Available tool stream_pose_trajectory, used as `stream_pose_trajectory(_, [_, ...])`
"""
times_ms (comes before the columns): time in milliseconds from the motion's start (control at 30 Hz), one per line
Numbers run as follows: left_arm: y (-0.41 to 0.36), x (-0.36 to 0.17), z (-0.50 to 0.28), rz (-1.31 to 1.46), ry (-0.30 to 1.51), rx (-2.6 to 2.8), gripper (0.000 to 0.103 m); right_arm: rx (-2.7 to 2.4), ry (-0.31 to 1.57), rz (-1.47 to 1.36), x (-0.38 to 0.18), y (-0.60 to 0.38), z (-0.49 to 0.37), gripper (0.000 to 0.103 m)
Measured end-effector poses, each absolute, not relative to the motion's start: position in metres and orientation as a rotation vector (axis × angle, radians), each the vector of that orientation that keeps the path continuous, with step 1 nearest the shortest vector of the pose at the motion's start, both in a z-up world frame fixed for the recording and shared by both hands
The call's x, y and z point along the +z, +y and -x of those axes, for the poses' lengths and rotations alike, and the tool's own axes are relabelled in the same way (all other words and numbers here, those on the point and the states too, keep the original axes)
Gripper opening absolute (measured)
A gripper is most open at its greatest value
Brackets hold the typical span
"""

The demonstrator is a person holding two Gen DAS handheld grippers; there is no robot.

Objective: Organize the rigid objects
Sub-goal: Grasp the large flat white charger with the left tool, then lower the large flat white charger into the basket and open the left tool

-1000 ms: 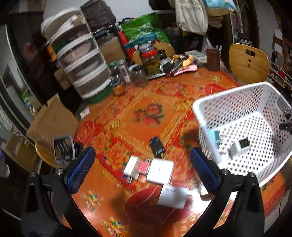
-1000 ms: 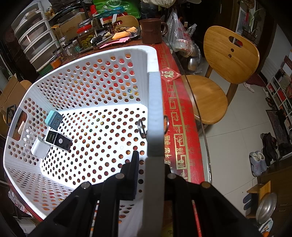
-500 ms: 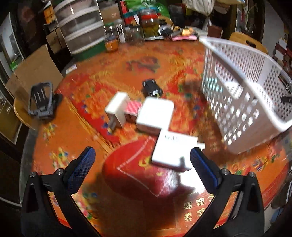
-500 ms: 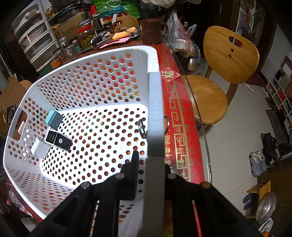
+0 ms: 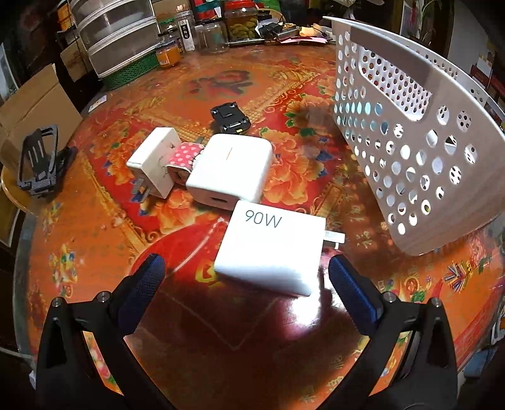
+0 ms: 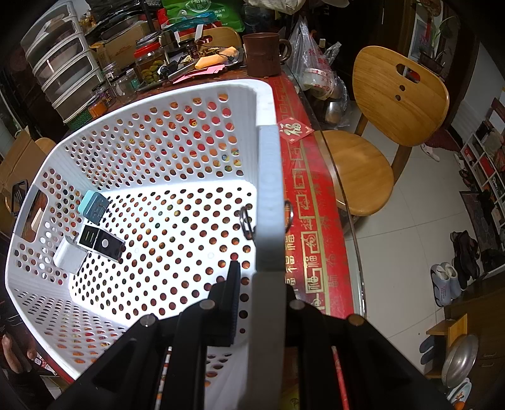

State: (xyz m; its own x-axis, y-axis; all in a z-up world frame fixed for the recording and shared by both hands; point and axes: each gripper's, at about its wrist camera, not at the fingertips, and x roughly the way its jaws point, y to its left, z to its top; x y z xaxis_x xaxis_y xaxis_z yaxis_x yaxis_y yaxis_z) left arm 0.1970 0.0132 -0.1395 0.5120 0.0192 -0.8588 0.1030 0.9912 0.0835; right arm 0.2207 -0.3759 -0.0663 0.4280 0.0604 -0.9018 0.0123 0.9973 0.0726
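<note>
While right gripper (image 6: 259, 277) clamps basket (image 6: 268, 132), left gripper (image 5: 246, 271) apparently hovers.

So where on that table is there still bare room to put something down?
Bare patches: the dark red cloth between the white 90W charger and the camera; the stretch from the small black block back to the jars; most of the white perforated basket's floor. Crowded: the touching charger cluster around the dotted pink plug.

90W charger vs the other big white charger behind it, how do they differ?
The 90W charger has printed lettering on top; the plain white charger shows only a small gold mark. The 90W charger's prongs show, sticking out toward the basket; the plain charger's port faces the camera. The 90W charger lies between the open left gripper fingers; the plain one lies beyond them. Both lie flat.
</note>
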Motion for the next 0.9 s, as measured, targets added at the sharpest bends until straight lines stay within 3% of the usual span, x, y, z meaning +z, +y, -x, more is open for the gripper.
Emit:
stream_pose_trajectory(167, [0.014, -0.148, -0.206, -0.107, 1.042, -0.055, 0.102, 0.03, 1.128, -0.071, -0.066, -0.376, -0.221, 0.013])
stream_pose_trajectory(267, [0.019, -0.15, -0.209, -0.059, 1.037, -0.075, 0.096, 0.03, 1.128, -0.071, -0.066, -0.376, -0.221, 0.013])
stream_pose_trajectory(333, [0.022, -0.147, -0.208, -0.028, 1.028, -0.091, 0.071, 0.03, 1.128, -0.071, -0.066, -0.376, -0.221, 0.013])
stream_pose_trajectory(400, [0.021, -0.144, -0.206, -0.019, 1.019, -0.102, 0.054, 0.031, 1.128, -0.072, -0.066, -0.376, -0.22, 0.013])
stream_pose_trajectory(700, [0.024, -0.131, -0.19, -0.07, 0.951, -0.018, 0.053, 0.032, 1.128, -0.069, -0.066, -0.375, -0.22, 0.013])
stream_pose_trajectory(900, [0.029, -0.088, -0.181, -0.078, 0.873, 0.018, 0.053, 0.033, 1.127, -0.069, -0.066, -0.374, -0.22, 0.013])
